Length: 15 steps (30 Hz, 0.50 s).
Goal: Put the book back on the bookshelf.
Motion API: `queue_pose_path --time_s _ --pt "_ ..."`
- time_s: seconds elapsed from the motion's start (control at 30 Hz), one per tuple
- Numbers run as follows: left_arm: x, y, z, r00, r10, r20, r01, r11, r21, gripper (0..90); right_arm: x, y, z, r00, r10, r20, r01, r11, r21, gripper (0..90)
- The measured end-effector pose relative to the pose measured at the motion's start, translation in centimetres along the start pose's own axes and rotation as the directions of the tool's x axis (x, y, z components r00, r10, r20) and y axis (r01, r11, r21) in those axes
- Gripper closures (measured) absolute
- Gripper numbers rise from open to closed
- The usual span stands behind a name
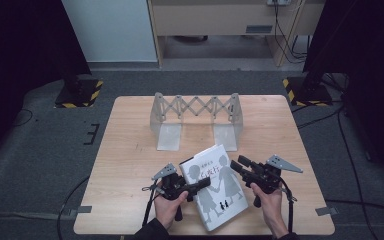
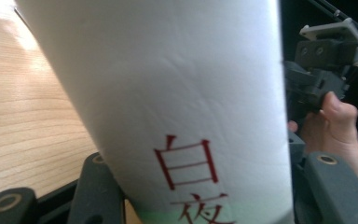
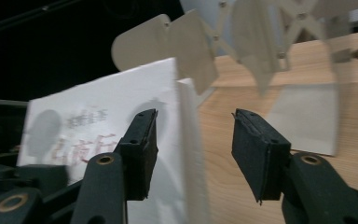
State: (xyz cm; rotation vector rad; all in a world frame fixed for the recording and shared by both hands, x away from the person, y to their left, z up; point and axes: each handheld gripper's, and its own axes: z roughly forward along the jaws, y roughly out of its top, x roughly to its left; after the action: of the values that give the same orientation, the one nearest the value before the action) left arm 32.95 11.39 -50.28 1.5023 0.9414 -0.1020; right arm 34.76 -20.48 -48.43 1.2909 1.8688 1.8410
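White book with grey silhouette figures and red characters on the cover sits at the near middle of the table, tilted, its far end lifted off the wood. Left hand-held gripper comes in from the left, jaws across the book's left edge. In the left gripper view the book sits between the two jaws, which look closed in tight on it. Right hand-held gripper is at the book's right edge near the far corner. In the right gripper view its jaws stand partly apart: one pad lies against the cover, the other pad is clear of the page edge with bare table in the gap, so no pinch there. Folding grey book rack stands upright at the far middle of the table, well apart from the book. A person's hand holds each gripper, and cables trail off the near edge.
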Motion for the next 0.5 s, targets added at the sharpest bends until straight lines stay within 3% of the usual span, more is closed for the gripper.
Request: queue_pose_path --time_s 0.1,0.27,0.5 --pt "-0.1 0.6 -0.5 1.0000 0.009 -0.004 -0.009 0.9999 -0.007 47.2 -1.0 0.1 -0.5 0.9975 -0.014 0.069 0.013 1.000 0.025 46.6" --pt "-0.5 1.5 -1.1 0.9991 0.042 -0.006 -0.042 0.9990 -0.017 50.1 -2.0 0.0 -0.7 0.9830 -0.061 0.173 0.042 0.993 0.112 39.1" --pt "-1.6 2.4 -1.6 0.9933 0.114 -0.017 -0.114 0.9935 -0.002 51.8 -3.2 -0.4 -0.8 0.9641 -0.103 0.245 0.053 0.978 0.201 32.9"
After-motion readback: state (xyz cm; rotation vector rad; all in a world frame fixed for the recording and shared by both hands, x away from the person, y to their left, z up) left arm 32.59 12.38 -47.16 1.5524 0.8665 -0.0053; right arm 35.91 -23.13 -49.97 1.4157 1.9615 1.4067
